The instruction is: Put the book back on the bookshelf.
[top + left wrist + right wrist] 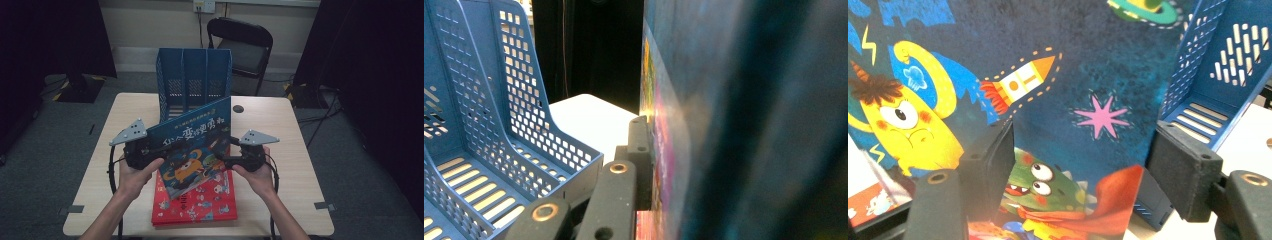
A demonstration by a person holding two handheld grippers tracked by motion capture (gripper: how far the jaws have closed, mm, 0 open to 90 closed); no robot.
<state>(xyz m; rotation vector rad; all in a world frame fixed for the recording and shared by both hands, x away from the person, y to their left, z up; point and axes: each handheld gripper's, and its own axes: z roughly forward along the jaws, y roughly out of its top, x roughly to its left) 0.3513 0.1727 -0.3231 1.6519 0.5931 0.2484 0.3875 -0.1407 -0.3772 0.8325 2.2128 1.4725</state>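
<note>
A dark blue picture book (195, 145) with cartoon monsters is held up, tilted, above the table (285, 135). My left gripper (150, 150) is shut on its left edge; in the left gripper view one black jaw presses the cover (724, 125), which I see edge-on. My right gripper (231, 159) is at the book's right side. In the right gripper view its jaws stand wide apart in front of the cover (1073, 65), gripping nothing. A red picture book (200, 205) lies flat under the raised one.
A blue three-slot file rack (195, 75) stands at the table's far middle, just behind the raised book, and it is close in both gripper views (484, 125) (1218, 75). A black chair (245, 45) stands beyond the table.
</note>
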